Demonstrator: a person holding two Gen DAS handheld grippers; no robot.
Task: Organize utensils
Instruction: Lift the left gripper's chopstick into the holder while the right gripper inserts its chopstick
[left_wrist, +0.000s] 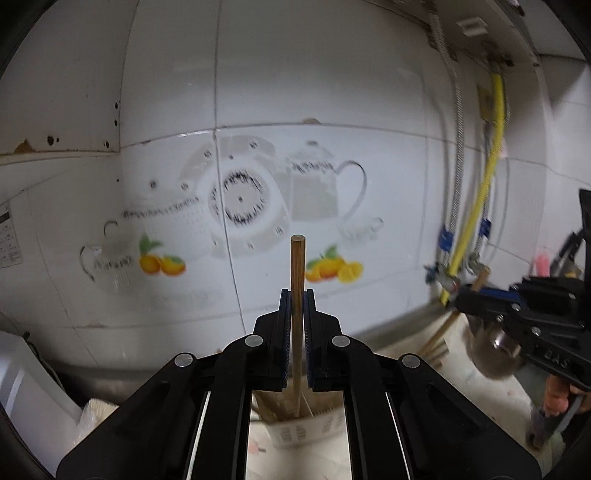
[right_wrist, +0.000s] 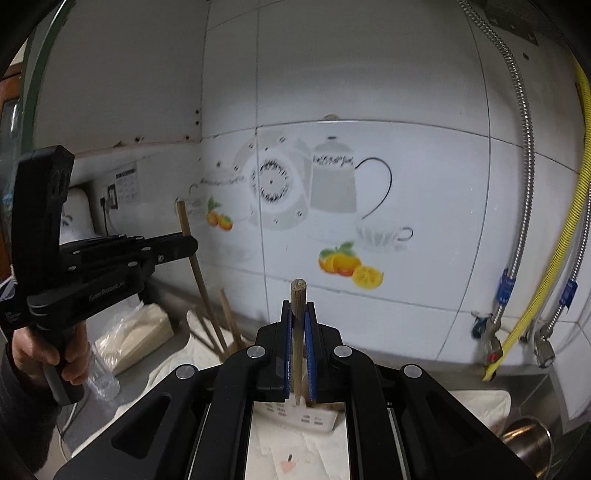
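- The left chopstick is a plain, round wooden stick, standing upright in the left gripper, whose blue-padded jaws are closed tight on its shaft.
- The right gripper is clamped the same way on a second chopstick, its blunt end up.
- Below both sits a white perforated holder on the cloth-covered counter.
- Farther back, more chopsticks lean before the tiled wall.
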